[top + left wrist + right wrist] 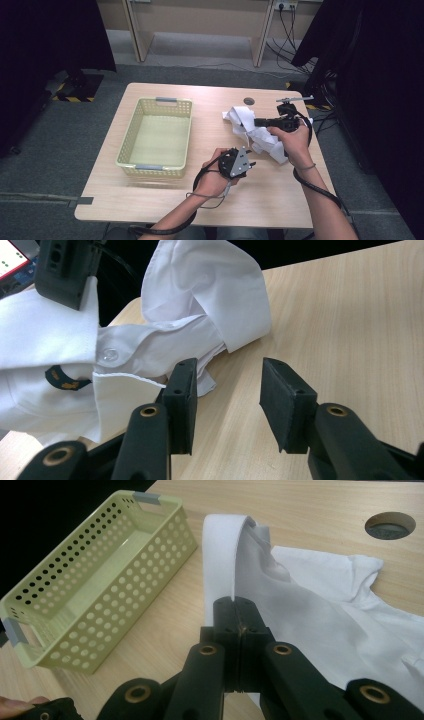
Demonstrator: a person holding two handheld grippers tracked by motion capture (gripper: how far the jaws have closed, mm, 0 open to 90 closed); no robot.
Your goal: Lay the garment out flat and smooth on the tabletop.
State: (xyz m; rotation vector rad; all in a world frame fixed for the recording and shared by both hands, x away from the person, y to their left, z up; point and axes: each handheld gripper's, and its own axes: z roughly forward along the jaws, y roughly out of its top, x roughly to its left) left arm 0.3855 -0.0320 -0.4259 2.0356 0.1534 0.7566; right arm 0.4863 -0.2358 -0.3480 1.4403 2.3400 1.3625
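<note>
A pale yellow perforated basket (131, 135) stands on the wooden table (280, 195).

Lab: curtained bay, taped floor

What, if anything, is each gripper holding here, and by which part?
The right gripper is shut on the white shirt, pinching a fold of cloth at its edge. The left gripper is open and holds nothing.

The shirt (190, 300) is smooth white woven cloth with a glossy clear plastic button (109, 355). Beside it, the table (310, 515) shows matt pale wood grain. Left of the shirt, the basket (90, 585) is perforated, slightly glossy plastic.
</note>
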